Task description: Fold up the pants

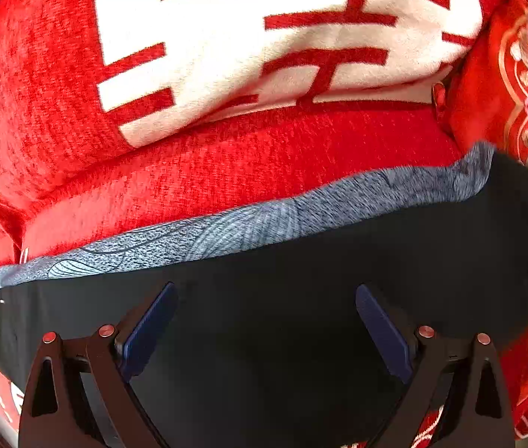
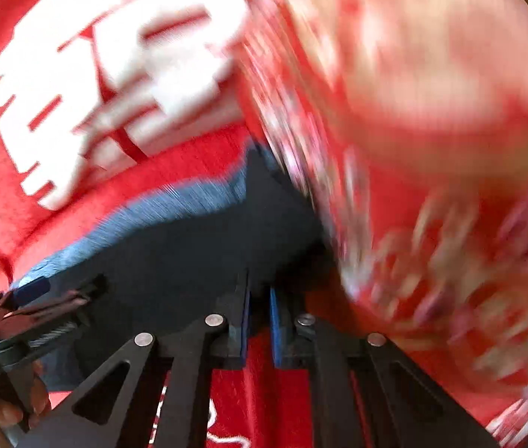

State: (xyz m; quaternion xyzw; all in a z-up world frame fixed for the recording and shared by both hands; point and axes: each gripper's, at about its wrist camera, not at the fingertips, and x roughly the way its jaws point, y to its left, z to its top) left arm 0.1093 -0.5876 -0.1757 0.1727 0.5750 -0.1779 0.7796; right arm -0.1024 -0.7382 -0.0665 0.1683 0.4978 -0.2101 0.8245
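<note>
The left gripper (image 1: 265, 321) hung over the pants (image 1: 301, 298) with its jaws wide apart, the blue pads (image 1: 148, 336) angled outward at about seven and five o'clock of the left wrist view and nothing between them. The right gripper (image 2: 260, 321) had its jaws drawn nearly together, only a thin slit between the blue pads (image 2: 274, 328); a dark edge of the pants (image 2: 196, 246) ran up to that slit at twelve o'clock of the tips, but the motion blur there made it impossible to tell whether cloth was actually pinched. In the right wrist view the left gripper (image 2: 32, 295) showed at nine o'clock, over the far end of the same garment. The pants lay as a dark, flat band across the lower half of the left wrist view, with a grey-blue patterned lining strip (image 1: 264, 216) exposed along their upper edge from nine toward two o'clock. They rested on a red plush blanket (image 1: 226, 164), whose large white printed block with red characters (image 1: 264, 37) filled the twelve o'clock region. At two to three o'clock sat a red cushion with gold and pink ornament (image 1: 525, 86), which appeared heavily blurred across the right side of the right wrist view (image 2: 431, 149).
</note>
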